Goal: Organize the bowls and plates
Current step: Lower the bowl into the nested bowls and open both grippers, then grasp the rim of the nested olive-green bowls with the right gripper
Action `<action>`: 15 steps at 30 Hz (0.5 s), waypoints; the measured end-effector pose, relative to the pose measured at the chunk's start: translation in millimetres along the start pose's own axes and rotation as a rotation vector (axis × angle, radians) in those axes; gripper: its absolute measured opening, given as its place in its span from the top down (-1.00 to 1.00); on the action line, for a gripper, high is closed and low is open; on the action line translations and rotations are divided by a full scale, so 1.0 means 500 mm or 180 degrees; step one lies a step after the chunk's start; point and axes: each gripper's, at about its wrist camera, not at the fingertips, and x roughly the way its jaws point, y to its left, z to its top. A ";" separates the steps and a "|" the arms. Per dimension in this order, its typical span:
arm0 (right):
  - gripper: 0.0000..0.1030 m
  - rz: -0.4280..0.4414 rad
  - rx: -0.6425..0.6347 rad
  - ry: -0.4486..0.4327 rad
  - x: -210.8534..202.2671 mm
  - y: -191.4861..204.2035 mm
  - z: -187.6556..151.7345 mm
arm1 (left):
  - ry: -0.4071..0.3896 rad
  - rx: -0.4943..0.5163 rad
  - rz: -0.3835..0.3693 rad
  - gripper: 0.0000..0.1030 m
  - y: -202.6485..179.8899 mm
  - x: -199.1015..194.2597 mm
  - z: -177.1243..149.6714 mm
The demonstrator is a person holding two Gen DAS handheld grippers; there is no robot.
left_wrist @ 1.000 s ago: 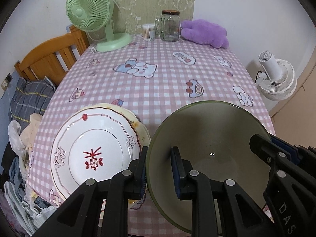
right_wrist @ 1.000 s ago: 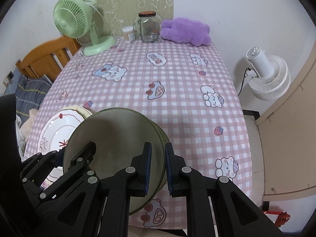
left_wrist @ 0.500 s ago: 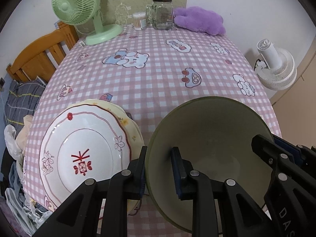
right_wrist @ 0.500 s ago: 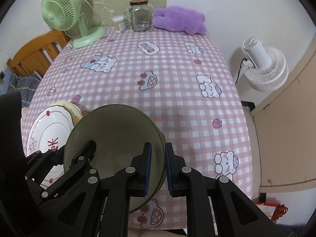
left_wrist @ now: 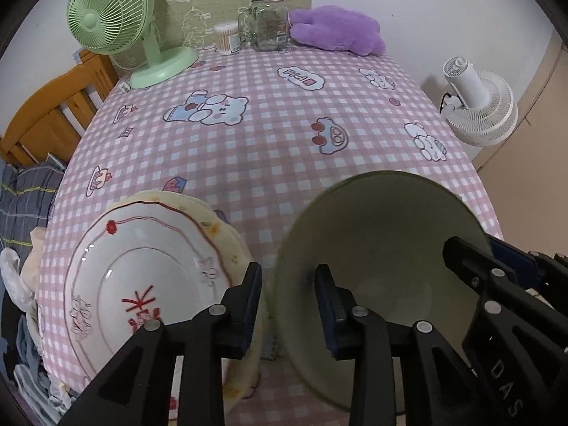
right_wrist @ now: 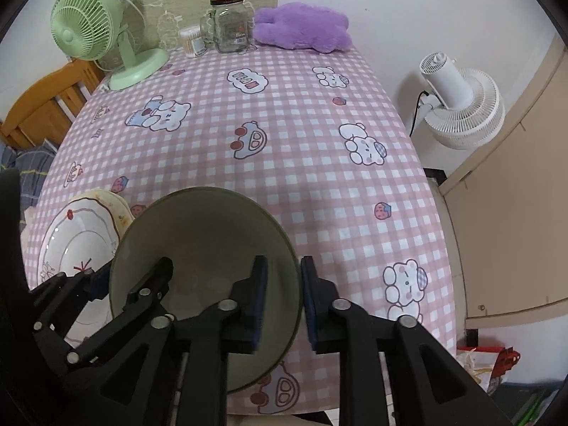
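An olive-green bowl sits near the front edge of the pink checked table; it also shows in the right wrist view. My left gripper has its fingers either side of the bowl's left rim, with a wide gap, open. My right gripper straddles the bowl's right rim, its pads close to the wall. A white plate with red flowers lies on a cream plate to the left of the bowl; the white plate also shows in the right wrist view.
A green desk fan, a cotton-swab tub, a glass jar and a purple plush stand at the table's far edge. A white floor fan stands right of the table. A wooden chair is at left.
Both views have drawn nearer the table and the bowl now sits lower. My left gripper's fingers have spread apart around the bowl's rim. The right gripper's gap has widened slightly.
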 end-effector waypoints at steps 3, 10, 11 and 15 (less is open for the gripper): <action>0.23 -0.0024 0.0101 0.0010 -0.003 0.010 0.002 | -0.0006 0.0052 -0.0095 0.22 0.019 -0.009 0.004; -0.32 -0.0078 0.0341 -0.0110 -0.028 0.027 -0.004 | -0.0070 0.0050 -0.0365 -0.22 0.055 -0.021 0.009; -0.32 -0.0099 0.0376 -0.0126 -0.030 0.026 -0.006 | -0.0076 0.0058 -0.0392 -0.24 0.055 -0.019 0.008; -0.32 -0.0165 0.0513 -0.0118 -0.030 0.014 -0.018 | -0.0022 0.0112 -0.0624 -0.28 0.047 -0.005 0.004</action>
